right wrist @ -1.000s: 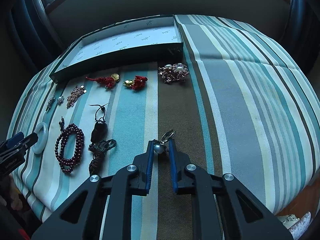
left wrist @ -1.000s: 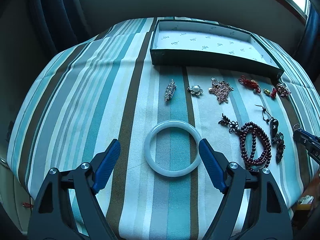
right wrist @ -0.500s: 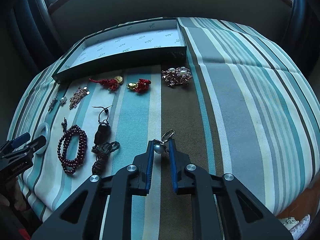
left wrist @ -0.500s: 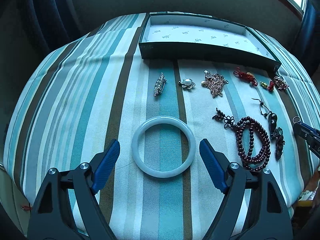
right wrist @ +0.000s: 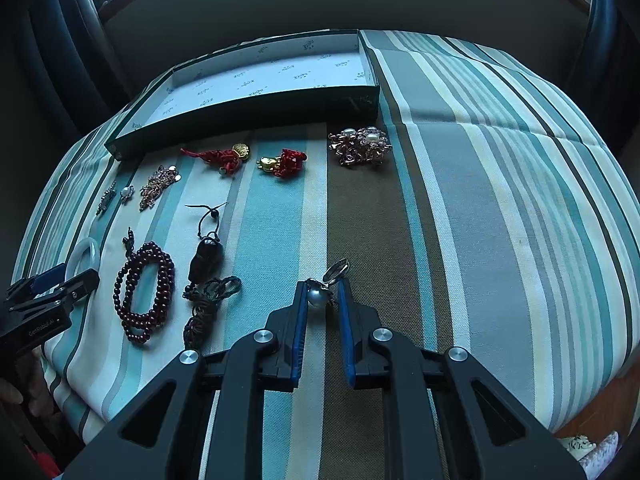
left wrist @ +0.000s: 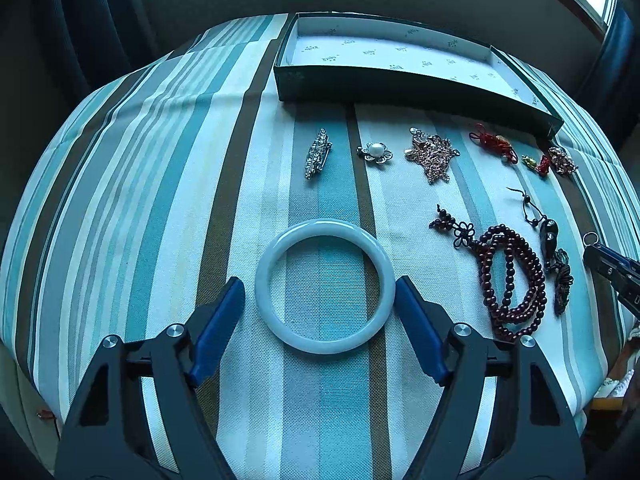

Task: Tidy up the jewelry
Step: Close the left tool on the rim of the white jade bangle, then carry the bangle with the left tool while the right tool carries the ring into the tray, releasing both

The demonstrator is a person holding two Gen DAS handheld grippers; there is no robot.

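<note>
A striped cloth (left wrist: 120,184) in teal, white and brown covers the surface. At its far edge sits a shallow dark green box (left wrist: 400,88) with a pale printed lining. Nearer than the box lies a white jade bangle (left wrist: 324,286), flat on the cloth. The left gripper (left wrist: 320,300) straddles the bangle, its jaws just narrowed: the right pad meets the rim, the left stands just clear. Right of the bangle lies a coiled dark red bead bracelet (left wrist: 512,280). Further right, the right gripper (right wrist: 323,298) is clamped on 1 small pearl pendant (right wrist: 318,296) with a silver ring.
</note>
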